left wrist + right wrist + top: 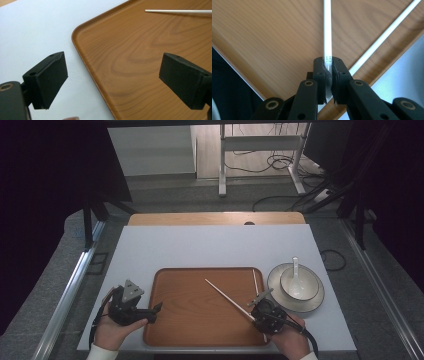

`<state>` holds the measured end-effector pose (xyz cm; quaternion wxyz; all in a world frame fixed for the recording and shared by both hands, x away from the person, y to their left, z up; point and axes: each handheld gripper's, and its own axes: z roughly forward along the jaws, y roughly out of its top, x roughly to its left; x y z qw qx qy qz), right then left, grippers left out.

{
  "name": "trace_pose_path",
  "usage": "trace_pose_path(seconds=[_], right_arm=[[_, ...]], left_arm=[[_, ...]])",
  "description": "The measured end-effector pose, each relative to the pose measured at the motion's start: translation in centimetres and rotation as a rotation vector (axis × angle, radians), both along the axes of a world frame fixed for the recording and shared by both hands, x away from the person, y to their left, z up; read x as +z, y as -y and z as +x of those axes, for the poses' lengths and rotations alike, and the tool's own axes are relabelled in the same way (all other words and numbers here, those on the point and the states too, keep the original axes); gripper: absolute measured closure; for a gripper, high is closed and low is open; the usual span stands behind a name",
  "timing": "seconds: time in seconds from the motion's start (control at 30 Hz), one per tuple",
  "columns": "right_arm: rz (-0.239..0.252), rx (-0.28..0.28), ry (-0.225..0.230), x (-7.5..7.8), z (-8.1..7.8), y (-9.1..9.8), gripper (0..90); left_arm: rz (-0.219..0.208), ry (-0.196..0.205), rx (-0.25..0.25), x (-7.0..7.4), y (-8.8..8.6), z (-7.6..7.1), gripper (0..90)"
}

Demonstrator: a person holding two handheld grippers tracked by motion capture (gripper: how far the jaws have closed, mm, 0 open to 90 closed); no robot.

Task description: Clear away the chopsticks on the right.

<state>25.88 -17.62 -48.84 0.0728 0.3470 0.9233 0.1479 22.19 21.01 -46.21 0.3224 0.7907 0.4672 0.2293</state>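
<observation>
Chopstick (227,297) slants over the wooden tray (200,330), clamped by the right gripper (256,314). Left gripper (113,80) hovers at the tray's edge, jaws wide apart, empty. Right gripper view: second chopstick (384,35) lies beside.

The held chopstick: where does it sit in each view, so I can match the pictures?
High view: held chopstick slants across the tray's right half.
Left gripper view: top right, tip pointing left.
Right gripper view: centre, running up from the jaws.
Shared landmark: wooden tray.

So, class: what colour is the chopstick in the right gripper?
White chopstick, clearest in the right gripper view.
</observation>
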Motion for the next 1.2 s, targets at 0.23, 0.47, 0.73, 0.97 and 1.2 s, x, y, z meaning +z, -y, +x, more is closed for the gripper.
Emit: trace_pose_path(seconds=[0.23, 0.47, 0.73, 0.97, 1.2], right_arm=[[-0.01, 0.013, -0.023, -0.2, -0.1, -0.1, 81.8], [-0.015, 0.021, -0.029, -0.3, -0.2, -0.3, 80.6], [0.0, 0.039, 0.023, 0.5, -0.5, -0.3, 59.4], [0.069, 0.027, 0.095, 2.2, -0.5, 0.1, 47.2], [0.172, 0.079, 0.078, 2.3, 0.9, -1.8, 71.0]], left_arm=[[0.003, -0.003, 0.001, -0.1, 0.0, 0.1, 7.7], [0.003, -0.002, -0.002, -0.1, 0.0, 0.0, 7.8], [0.008, -0.004, -0.003, 0.1, -0.1, 0.0, 7.8], [0.01, -0.006, -0.004, 0.0, -0.1, 0.1, 7.8], [0.005, -0.002, 0.0, -0.1, 0.1, 0.0, 7.8]])
